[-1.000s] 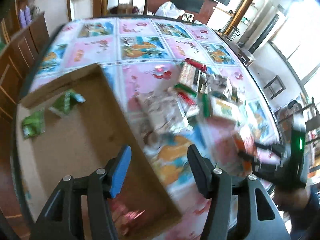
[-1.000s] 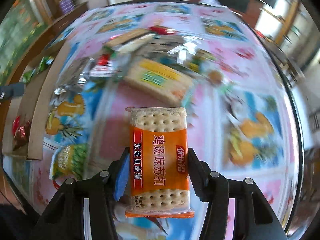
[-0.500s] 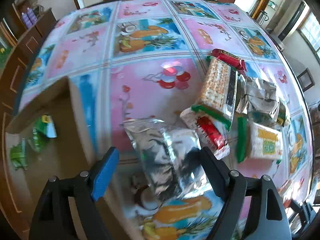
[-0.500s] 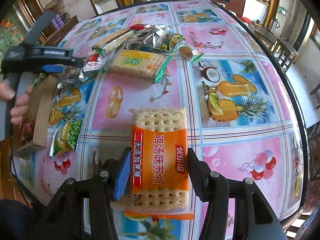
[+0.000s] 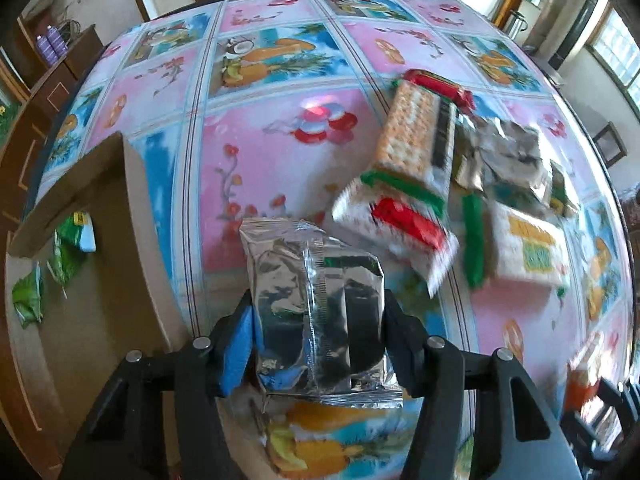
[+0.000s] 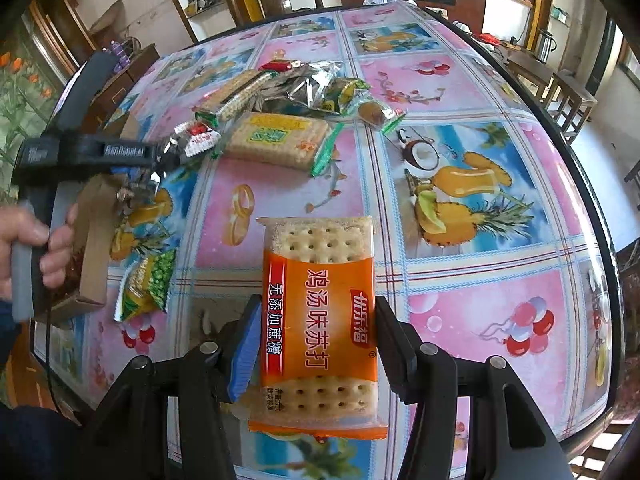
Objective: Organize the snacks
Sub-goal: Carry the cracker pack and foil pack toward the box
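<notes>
While a few green packets [image 5: 60, 256] already lie in the open brown cardboard box [image 5: 108, 216] at the counter's left edge, the left gripper [image 5: 318, 320] is closing its fingers on a crinkled silver foil packet [image 5: 316, 300], the right gripper [image 6: 316, 328] pinches an orange-wrapped cracker pack [image 6: 320, 320], and most snacks wait in a heap [image 6: 280, 120] mid-counter.

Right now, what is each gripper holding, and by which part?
Right gripper: orange cracker packet, gripped across its long side edges. Left gripper: jaws closing on crinkled silver foil packet, at its sides.
</notes>
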